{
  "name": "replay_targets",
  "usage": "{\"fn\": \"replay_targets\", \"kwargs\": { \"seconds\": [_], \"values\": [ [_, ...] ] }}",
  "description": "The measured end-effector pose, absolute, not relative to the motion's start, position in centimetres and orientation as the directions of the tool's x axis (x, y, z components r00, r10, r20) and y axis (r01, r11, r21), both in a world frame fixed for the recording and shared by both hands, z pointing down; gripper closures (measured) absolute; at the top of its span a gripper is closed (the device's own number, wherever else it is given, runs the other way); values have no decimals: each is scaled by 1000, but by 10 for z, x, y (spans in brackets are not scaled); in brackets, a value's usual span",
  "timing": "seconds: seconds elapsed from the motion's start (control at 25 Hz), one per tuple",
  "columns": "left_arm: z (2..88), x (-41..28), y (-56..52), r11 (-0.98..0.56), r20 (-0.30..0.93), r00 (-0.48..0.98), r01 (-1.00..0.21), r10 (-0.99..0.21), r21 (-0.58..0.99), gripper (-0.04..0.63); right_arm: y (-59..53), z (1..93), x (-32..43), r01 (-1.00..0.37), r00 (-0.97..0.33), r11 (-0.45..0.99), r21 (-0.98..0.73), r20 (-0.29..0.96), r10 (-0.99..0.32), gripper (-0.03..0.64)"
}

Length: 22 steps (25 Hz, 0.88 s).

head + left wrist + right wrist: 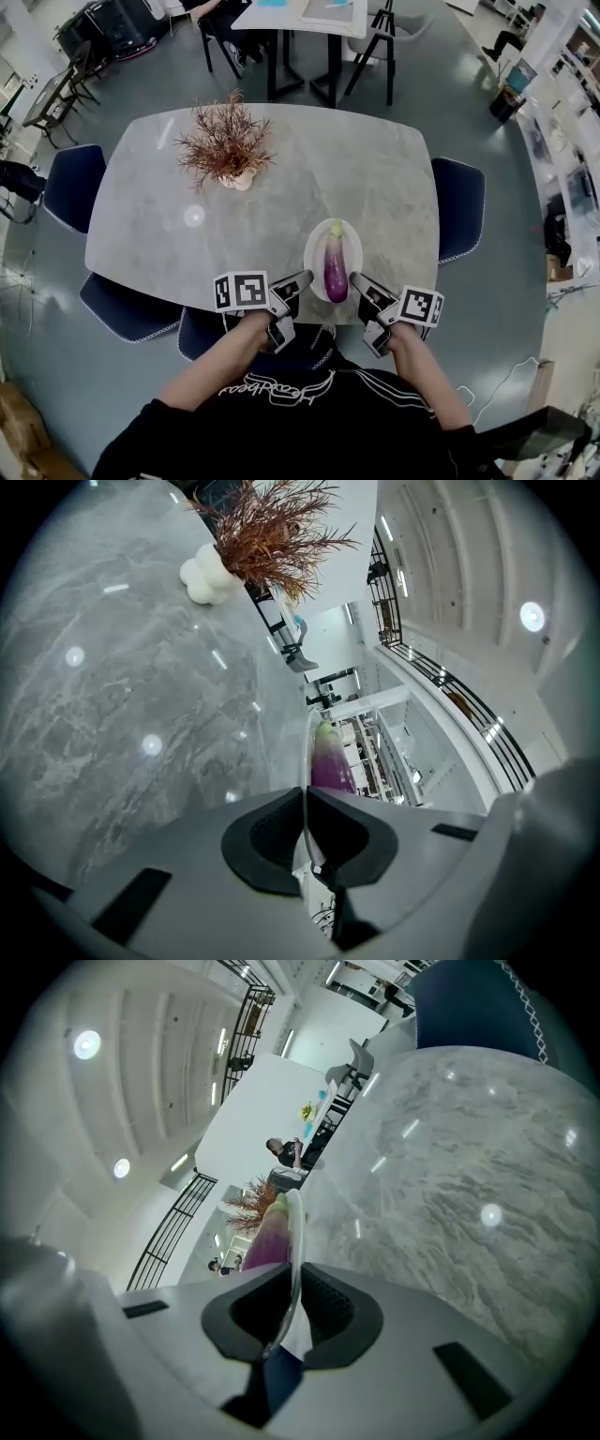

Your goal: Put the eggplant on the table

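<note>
The person is holding 1 white plate [315, 246] with both grippers. The eggplant [336, 267] is lying lengthwise on it, its green stem end pointing away from the person. The left gripper [302, 280] is pinching the plate's left rim, and its jaws are standing almost together with only the thin rim between the pads. The right gripper [360, 280] is doing the same on the right rim, jaws narrowed onto the edge with nothing else in them. Neither gripper is touching the eggplant itself.

The plate is sitting over the near edge of the grey table [281, 216], just in front of the person. It is well apart from the dried plant [225, 148] in its white vase on the far left. From above it is hard to tell whether the plate's base is resting on the tabletop or hanging just over it.

The carrying is looking nearly finished, since the eggplant is over the table. What is left, as I judge it, is settling the plate flat, opening both pairs of jaws and drawing the 2 grippers back.
</note>
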<state>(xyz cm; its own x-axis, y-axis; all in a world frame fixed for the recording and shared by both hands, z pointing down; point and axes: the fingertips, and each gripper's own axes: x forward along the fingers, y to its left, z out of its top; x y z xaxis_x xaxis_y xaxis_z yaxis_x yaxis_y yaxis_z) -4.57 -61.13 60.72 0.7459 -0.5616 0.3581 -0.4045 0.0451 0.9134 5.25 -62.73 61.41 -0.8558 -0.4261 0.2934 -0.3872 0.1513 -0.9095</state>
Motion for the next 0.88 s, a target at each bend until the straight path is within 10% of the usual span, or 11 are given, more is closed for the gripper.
{"fn": "replay_targets", "kwargs": {
  "seconds": [0.88],
  "values": [
    [690,-58,-645,241,435,706,-363,-559,900,575,-669,692,39,-486,-821,49,-873,436,-368,577]
  ]
}}
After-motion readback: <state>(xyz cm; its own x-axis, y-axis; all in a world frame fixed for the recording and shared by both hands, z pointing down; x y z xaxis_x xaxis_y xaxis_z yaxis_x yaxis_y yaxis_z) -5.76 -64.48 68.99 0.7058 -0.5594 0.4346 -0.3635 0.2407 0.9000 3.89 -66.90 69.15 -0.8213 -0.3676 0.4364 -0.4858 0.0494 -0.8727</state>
